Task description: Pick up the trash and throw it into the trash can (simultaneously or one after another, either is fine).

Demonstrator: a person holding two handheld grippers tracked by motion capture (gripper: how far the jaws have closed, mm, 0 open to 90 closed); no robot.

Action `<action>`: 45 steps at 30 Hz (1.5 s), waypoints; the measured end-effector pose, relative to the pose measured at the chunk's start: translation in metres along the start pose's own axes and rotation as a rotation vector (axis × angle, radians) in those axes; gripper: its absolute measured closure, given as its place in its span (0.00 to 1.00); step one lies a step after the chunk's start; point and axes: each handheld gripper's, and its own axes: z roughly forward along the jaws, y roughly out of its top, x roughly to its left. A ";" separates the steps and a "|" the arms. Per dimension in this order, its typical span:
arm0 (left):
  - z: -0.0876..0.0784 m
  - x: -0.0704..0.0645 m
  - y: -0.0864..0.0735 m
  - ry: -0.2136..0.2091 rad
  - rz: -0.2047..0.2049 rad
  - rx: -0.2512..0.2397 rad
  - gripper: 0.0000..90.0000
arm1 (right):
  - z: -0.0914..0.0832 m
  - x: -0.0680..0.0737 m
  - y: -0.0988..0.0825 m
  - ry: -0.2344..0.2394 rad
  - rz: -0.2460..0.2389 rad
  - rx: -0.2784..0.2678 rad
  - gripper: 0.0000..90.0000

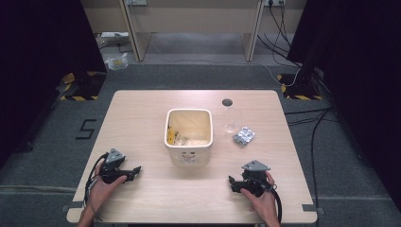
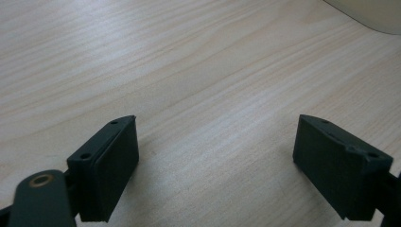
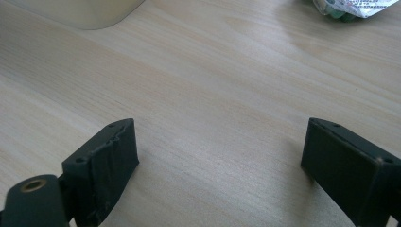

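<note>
Both grippers rest near the table's [image 1: 142,101] front edge, jaws wide and empty. The right gripper [image 1: 232,183] should go for the blister pack [image 1: 244,135] toward the right edge, coming in low and flat. The left gripper [image 1: 136,170] can steady the bin [image 1: 188,134].

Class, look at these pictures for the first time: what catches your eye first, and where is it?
The cream square bin stands at the middle of the wooden table. Right of it lie a clear glass and a silver blister pack. Near the front edge, the left gripper and right gripper rest open, holding nothing.
</note>
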 end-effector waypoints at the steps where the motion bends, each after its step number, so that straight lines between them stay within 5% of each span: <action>1: 0.000 0.000 0.000 0.000 0.000 0.000 0.16 | 0.000 0.000 0.000 0.000 0.000 -0.001 0.13; 22: 0.000 0.000 0.000 -0.001 0.000 0.000 0.16 | -0.014 -0.001 0.018 -0.039 -0.107 -0.061 0.18; 37: 0.000 0.000 0.000 -0.001 0.000 0.000 0.16 | -0.020 -0.013 0.054 -0.089 -0.167 -0.088 0.20; 45: 0.000 0.000 0.000 -0.001 0.000 0.000 0.16 | -0.012 -0.019 0.069 -0.097 -0.180 -0.060 0.20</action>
